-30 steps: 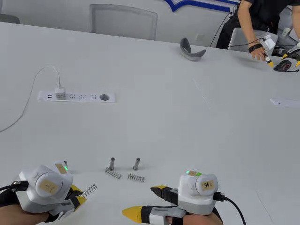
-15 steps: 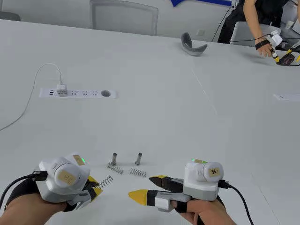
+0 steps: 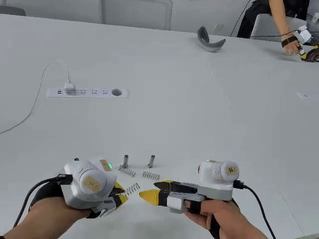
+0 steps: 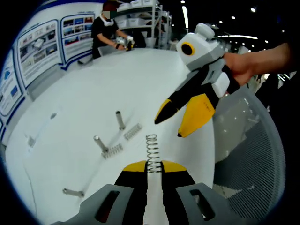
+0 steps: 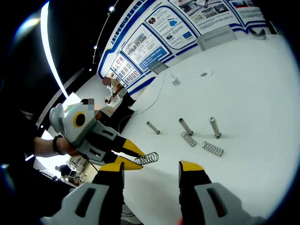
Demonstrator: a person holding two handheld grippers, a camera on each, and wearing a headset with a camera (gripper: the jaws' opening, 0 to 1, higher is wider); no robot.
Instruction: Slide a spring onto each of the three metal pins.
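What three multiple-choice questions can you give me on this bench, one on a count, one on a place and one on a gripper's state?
1. How many loose springs lie on the table by the upright pins?
A) one
B) two
C) four

2. Where is the lifted spring?
A) on a pin
B) flat on the table
C) in the left gripper

3. How is the right gripper?
A) shut on a spring
B) open, holding nothing
C) shut on a pin

Answers:
1. B: two lie by the pins in the head view.
2. C: its jaws pinch the spring's end.
3. B: its jaws stand apart and grip nothing.
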